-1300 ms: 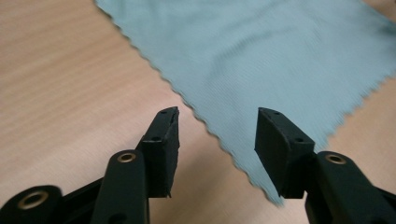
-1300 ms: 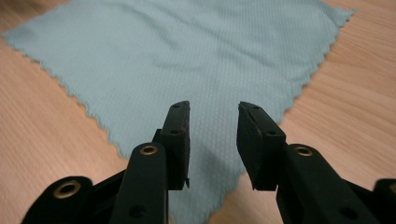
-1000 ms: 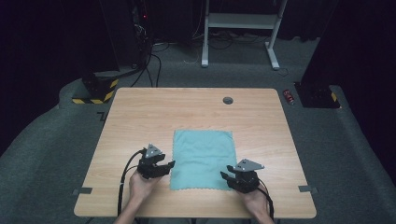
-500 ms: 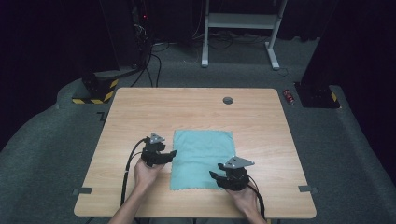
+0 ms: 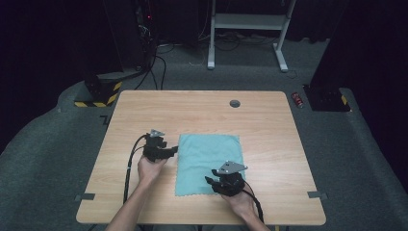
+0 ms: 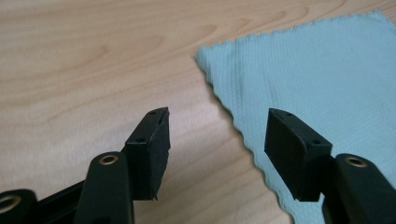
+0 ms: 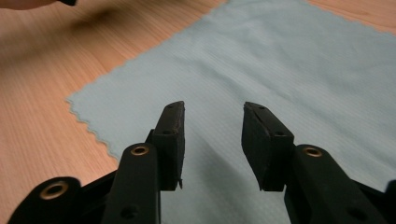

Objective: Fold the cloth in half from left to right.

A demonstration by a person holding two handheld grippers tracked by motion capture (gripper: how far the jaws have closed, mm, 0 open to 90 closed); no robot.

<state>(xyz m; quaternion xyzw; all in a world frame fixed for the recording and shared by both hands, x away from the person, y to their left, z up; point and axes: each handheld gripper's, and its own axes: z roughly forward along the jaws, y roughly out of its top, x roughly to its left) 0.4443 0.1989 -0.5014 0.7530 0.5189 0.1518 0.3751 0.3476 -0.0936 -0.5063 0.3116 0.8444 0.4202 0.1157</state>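
Observation:
A light blue cloth (image 5: 209,156) lies flat on the wooden table (image 5: 144,110). My left gripper (image 5: 172,150) is at the cloth's left edge, near its far corner. In the left gripper view the left gripper (image 6: 217,116) is open, its jaws having just widened. The cloth's zigzag edge (image 6: 233,121) runs between them, and nothing is pinched. My right gripper (image 5: 210,182) hovers over the near part of the cloth (image 7: 289,60). In the right gripper view the right gripper (image 7: 213,109) has just narrowed its jaws but still stands open, a clear gap above the fabric.
A small grey round cap (image 5: 235,103) is set into the table near its far edge. Grey tape strips (image 5: 85,197) mark the near left and right edges. On the carpet beyond lie a red object (image 5: 299,99), cables and a white stand (image 5: 248,21).
The left hand has moved away from the person, up along the cloth's left edge. The right hand has moved left, from beside the cloth's near right corner to over the cloth.

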